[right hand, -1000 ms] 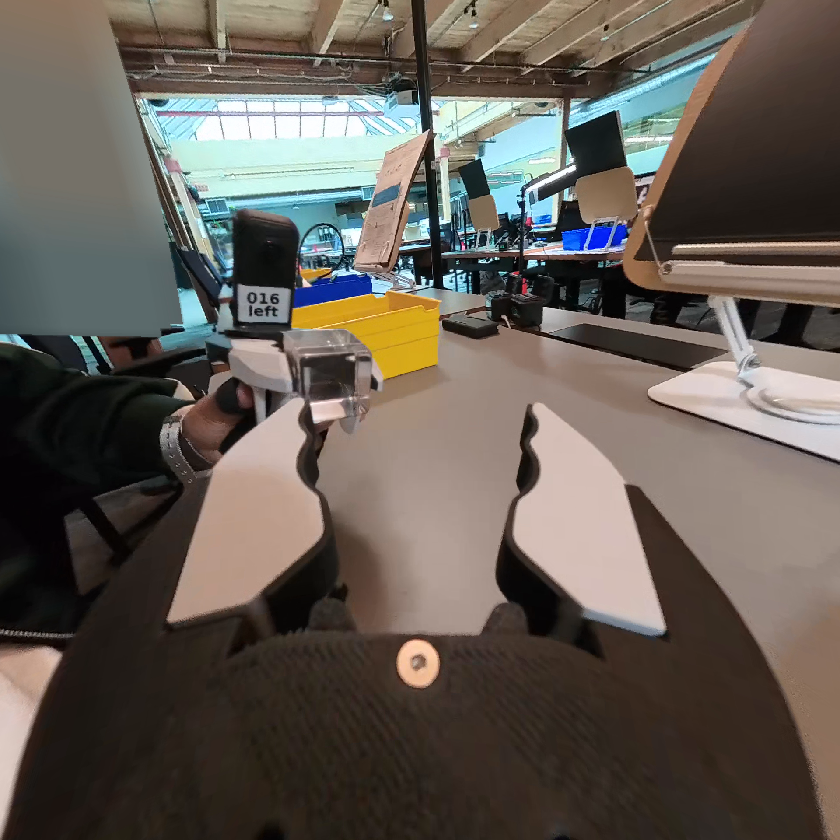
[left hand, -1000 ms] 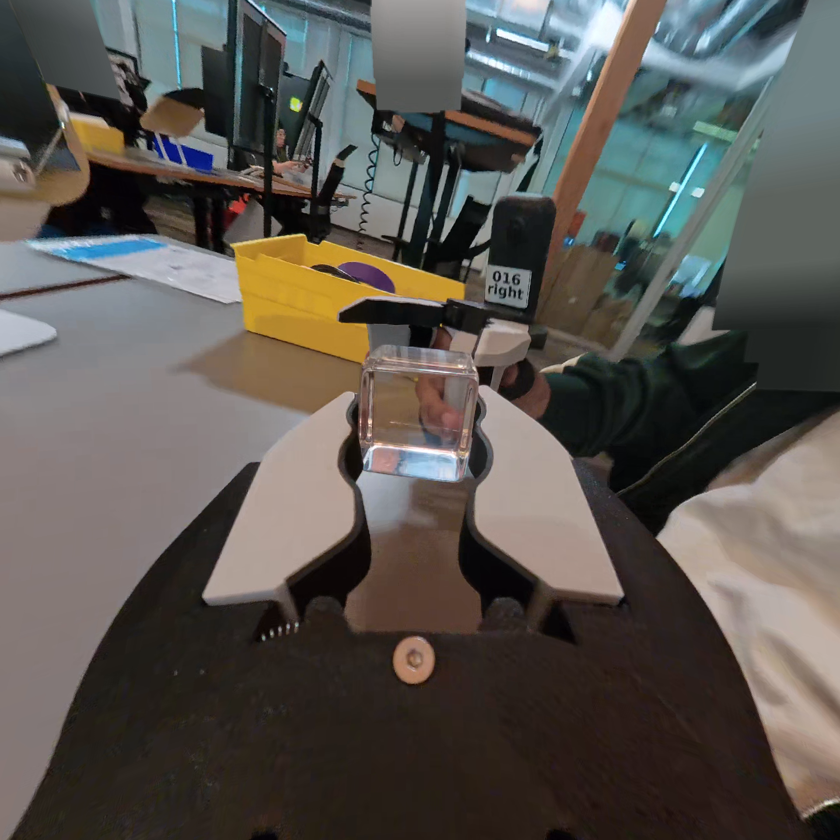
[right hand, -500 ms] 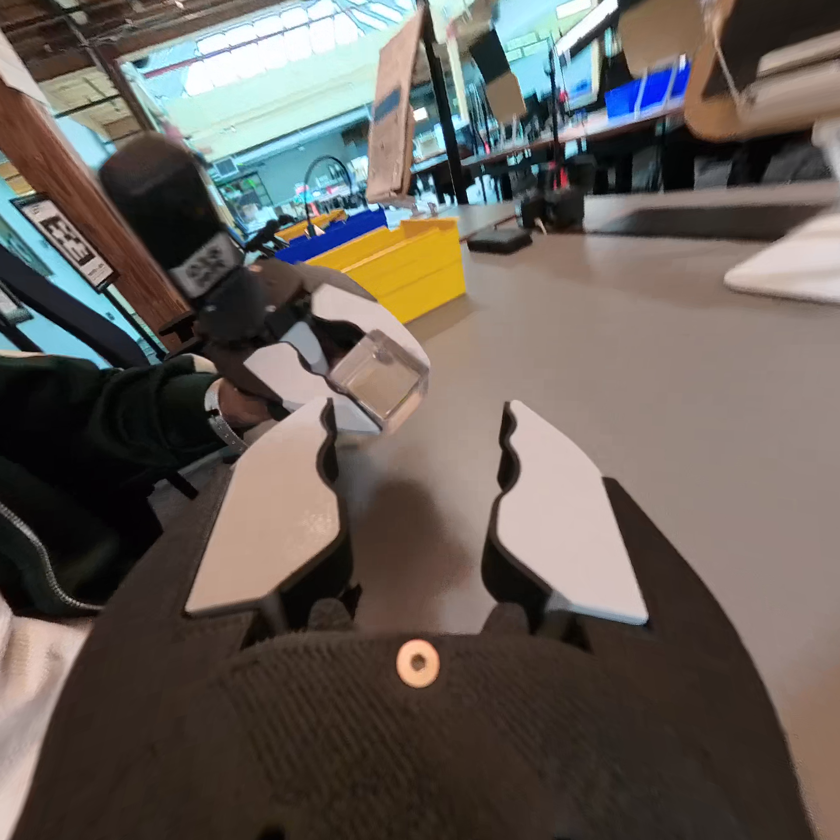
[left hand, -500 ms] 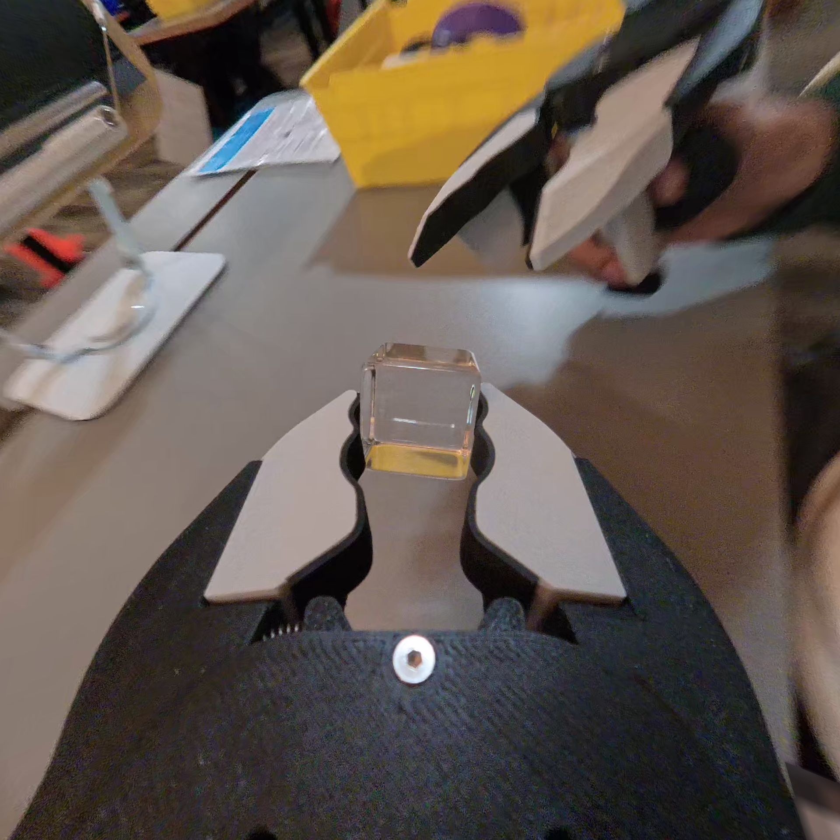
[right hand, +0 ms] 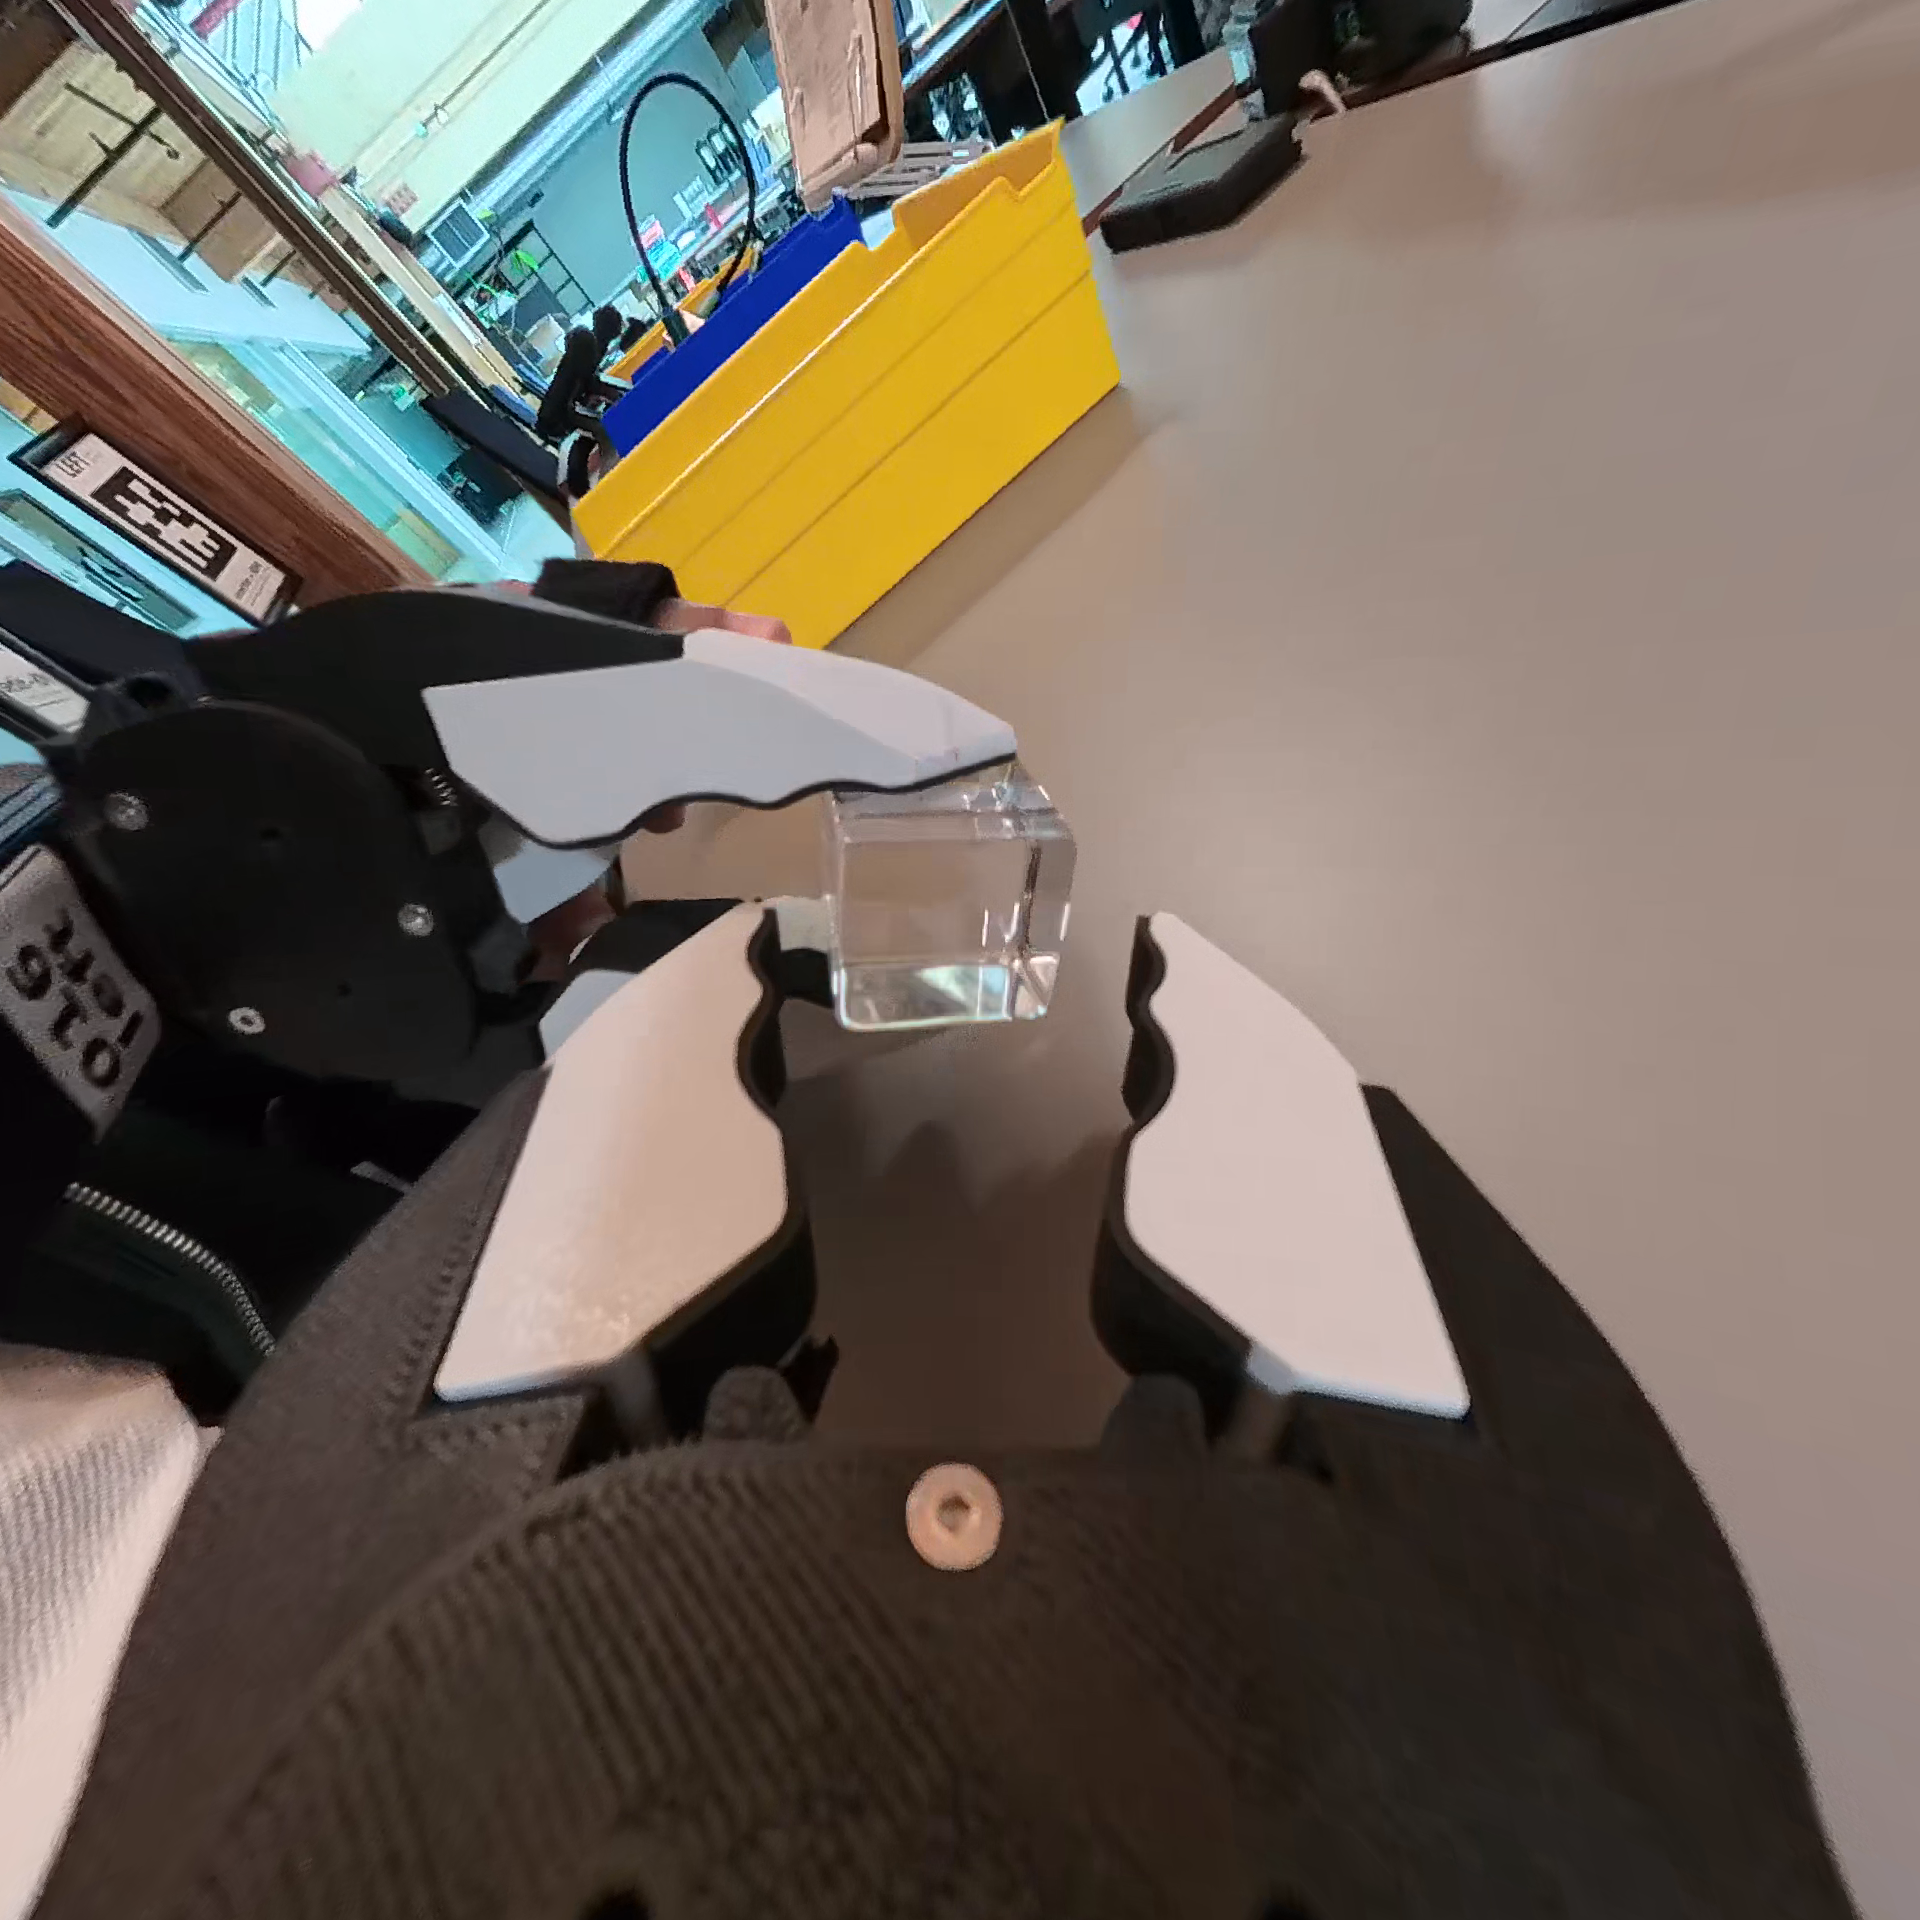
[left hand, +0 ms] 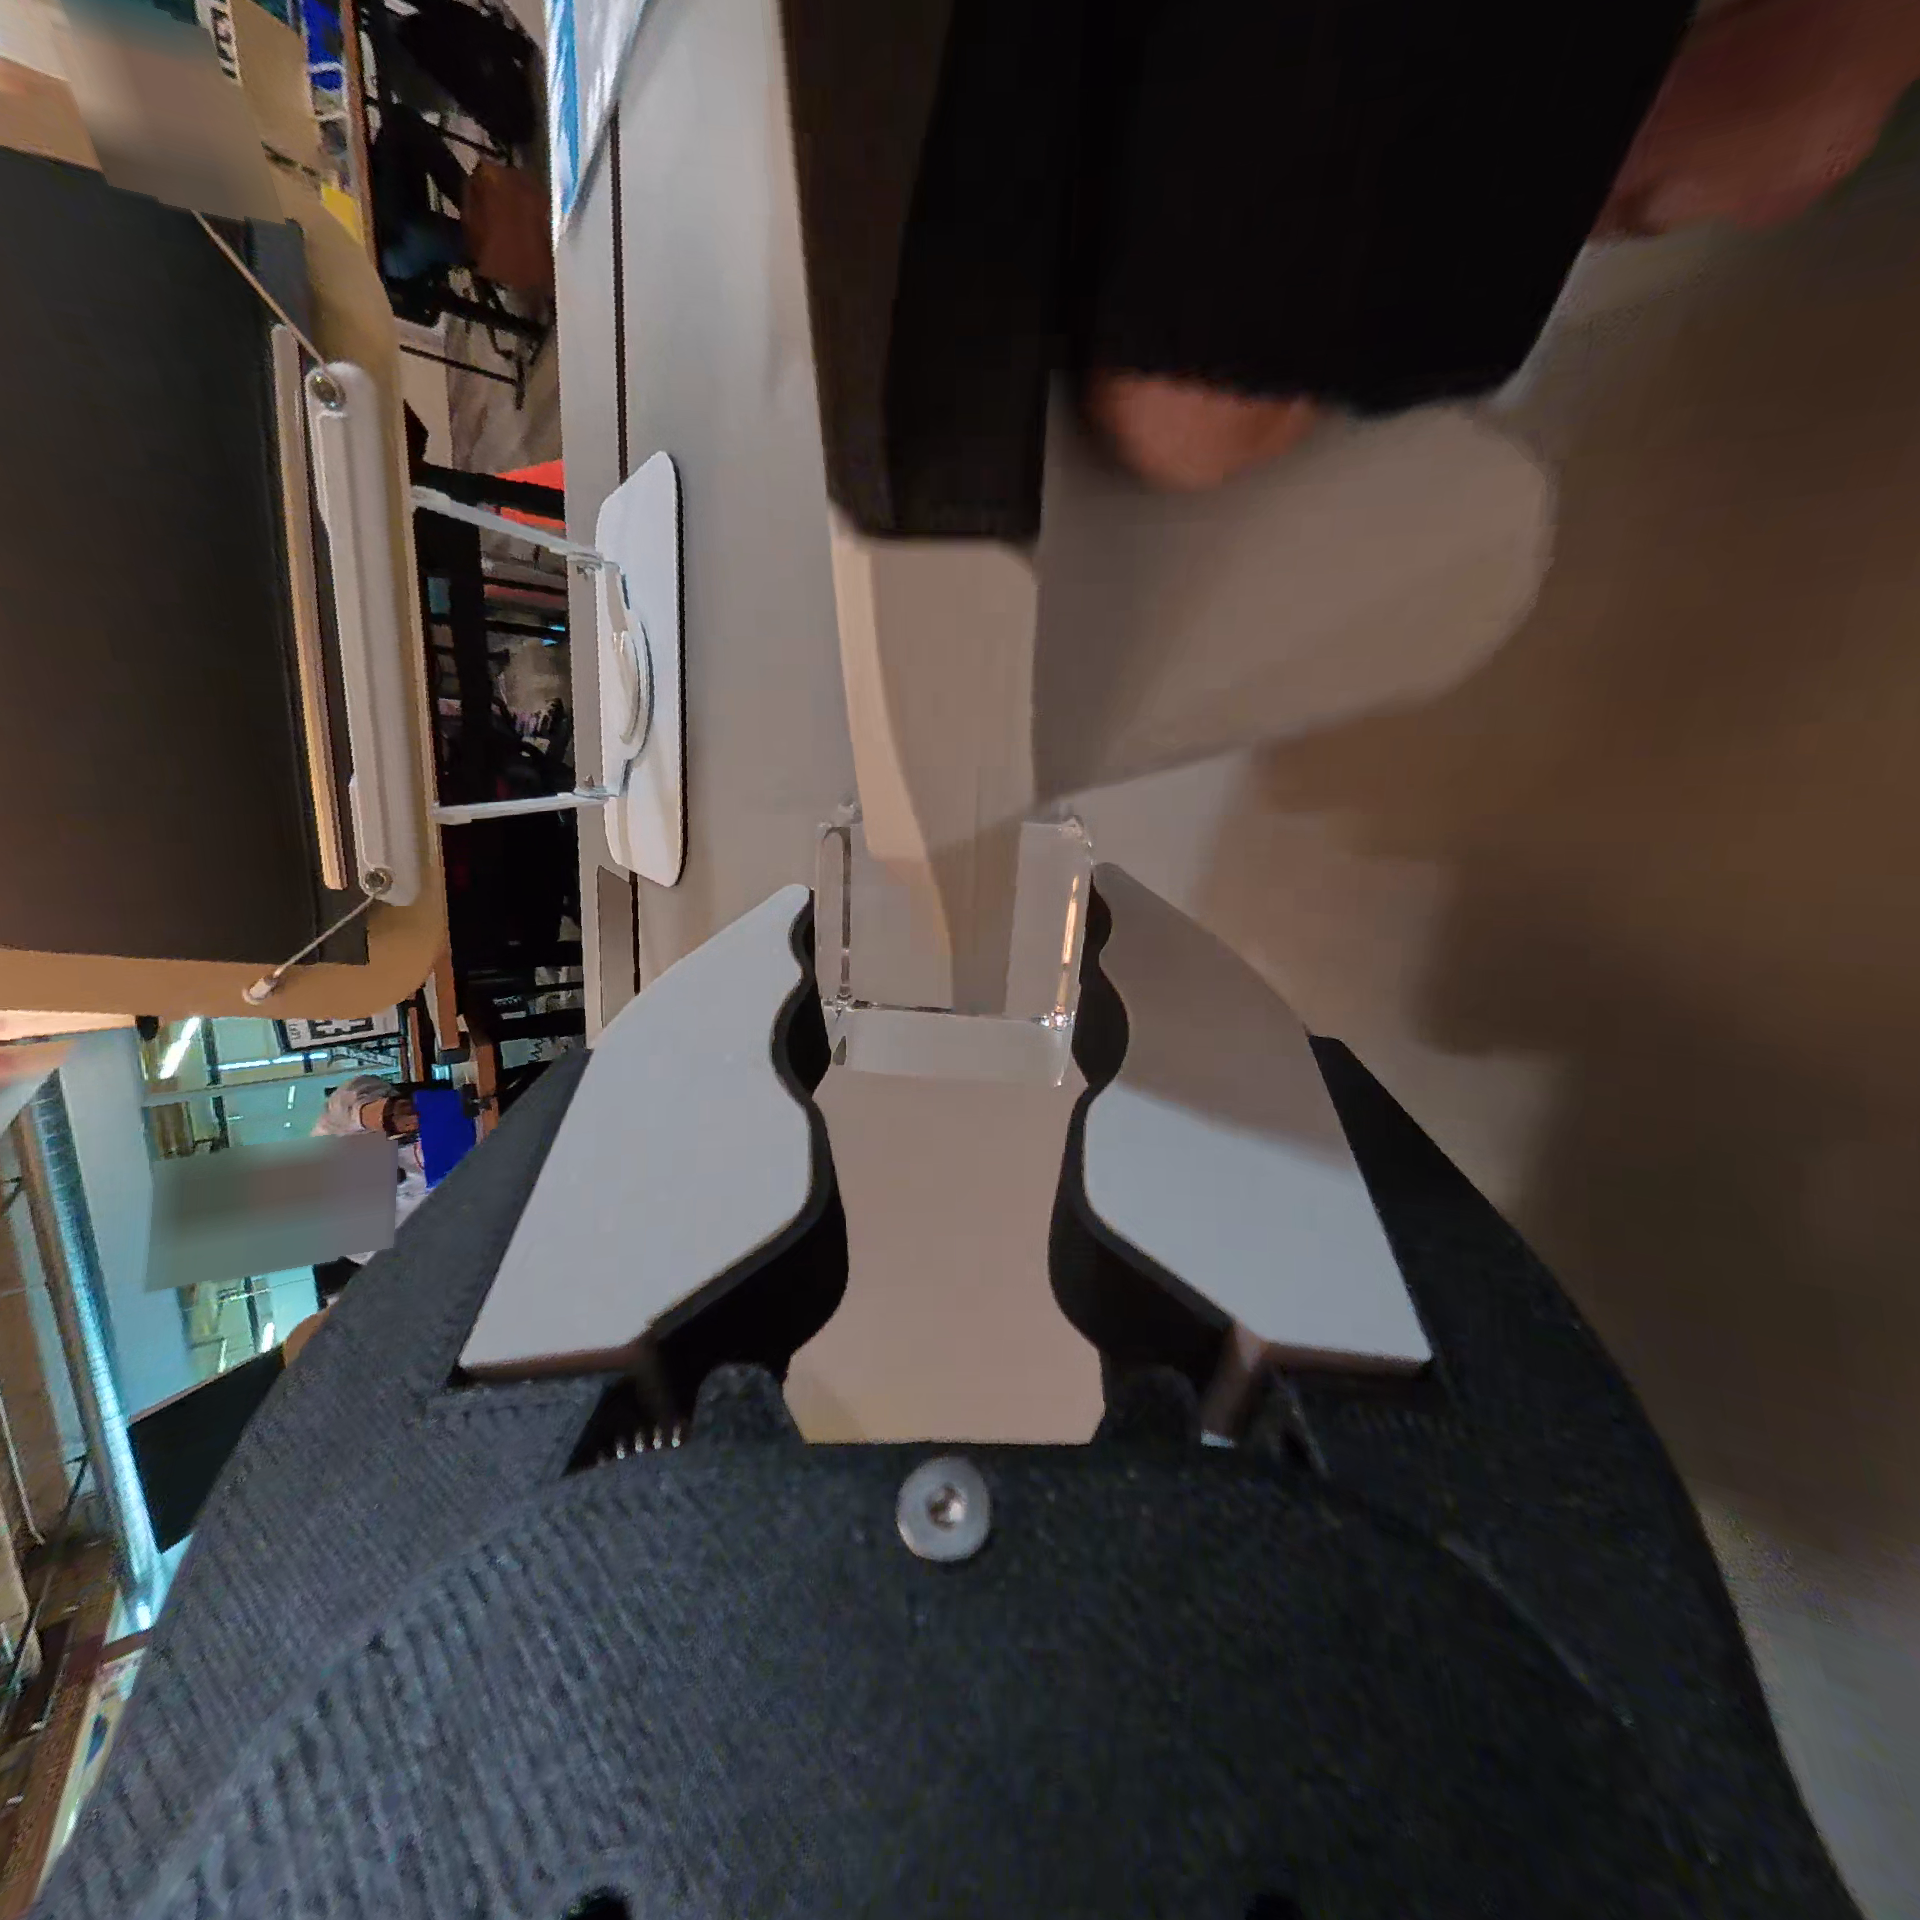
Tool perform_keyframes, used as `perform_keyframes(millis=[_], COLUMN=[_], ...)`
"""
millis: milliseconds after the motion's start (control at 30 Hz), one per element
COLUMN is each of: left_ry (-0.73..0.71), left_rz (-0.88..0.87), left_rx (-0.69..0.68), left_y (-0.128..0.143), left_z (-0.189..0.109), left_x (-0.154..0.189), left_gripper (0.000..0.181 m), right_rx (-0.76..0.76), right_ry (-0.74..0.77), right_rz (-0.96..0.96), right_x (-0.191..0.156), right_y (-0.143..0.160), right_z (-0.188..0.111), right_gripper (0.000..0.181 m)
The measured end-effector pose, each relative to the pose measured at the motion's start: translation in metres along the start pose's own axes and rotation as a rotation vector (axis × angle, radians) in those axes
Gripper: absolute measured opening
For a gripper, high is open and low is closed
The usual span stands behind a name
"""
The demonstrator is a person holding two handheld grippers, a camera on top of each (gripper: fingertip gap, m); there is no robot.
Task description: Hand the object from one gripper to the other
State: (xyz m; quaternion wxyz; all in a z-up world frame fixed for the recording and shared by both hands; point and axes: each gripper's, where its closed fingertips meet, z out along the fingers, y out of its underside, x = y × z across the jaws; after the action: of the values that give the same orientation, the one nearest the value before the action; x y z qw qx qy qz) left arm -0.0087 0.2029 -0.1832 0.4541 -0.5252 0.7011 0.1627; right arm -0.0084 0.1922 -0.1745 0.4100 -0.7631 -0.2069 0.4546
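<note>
- Compared with half a second ago, the left gripper (left hand: 951,940) is now rolled onto its side: in the left wrist view the desk (left hand: 727,436) stands like a vertical wall and the monitor stand (left hand: 644,686) appears sideways.
- The right gripper (right hand: 945,987) has come much closer to the clear cube (right hand: 945,914); before, the cube was up and to the left of its fingers, now it sits right at the opening between the two tips.
- In the left wrist view the right gripper fills the upper right as a large blurred shape, just beyond the cube (left hand: 951,940).
- The left fingers (left hand: 665,1122) are closed on the clear cube, one on each of two opposite faces, and the cube sticks out past their tips.
- In the right wrist view the left gripper (right hand: 914,810) comes in from the left, with one white finger lying over the top of the cube.
- The right fingers (right hand: 1268,1174) are spread apart and hold nothing; the cube is nearer to the left tip, and I cannot tell if it touches.
- The cube is in the air above the desk (right hand: 1507,623), and the yellow bin (right hand: 883,416) stands farther back.
</note>
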Motion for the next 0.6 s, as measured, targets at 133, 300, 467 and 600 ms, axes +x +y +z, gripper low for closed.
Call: perform_keyframes(millis=[133,300,467,600], left_ry=[0.007,0.009,-0.016,-0.149], left_rz=[0.013,0.015,-0.015,-0.043], left_rx=[0.010,0.016,0.047,0.119], left_y=[-0.009,-0.012,-0.016,-0.019], left_z=[-0.004,-0.005,-0.006,-0.012], left_x=[0.006,0.008,0.003,-0.021], left_gripper=[0.049,0.049,0.050,0.083], right_rx=[-0.013,-0.021,-0.015,0.012], right_ry=[-0.013,-0.035,-0.045,-0.036], right_rz=[0.001,0.021,0.025,0.035], right_x=[-0.004,-0.009,-0.010,-0.002], right_y=[0.003,0.005,0.001,-0.006], right_z=[0.005,0.006,0.003,-0.006], right_gripper=[0.060,0.047,0.047,0.047])
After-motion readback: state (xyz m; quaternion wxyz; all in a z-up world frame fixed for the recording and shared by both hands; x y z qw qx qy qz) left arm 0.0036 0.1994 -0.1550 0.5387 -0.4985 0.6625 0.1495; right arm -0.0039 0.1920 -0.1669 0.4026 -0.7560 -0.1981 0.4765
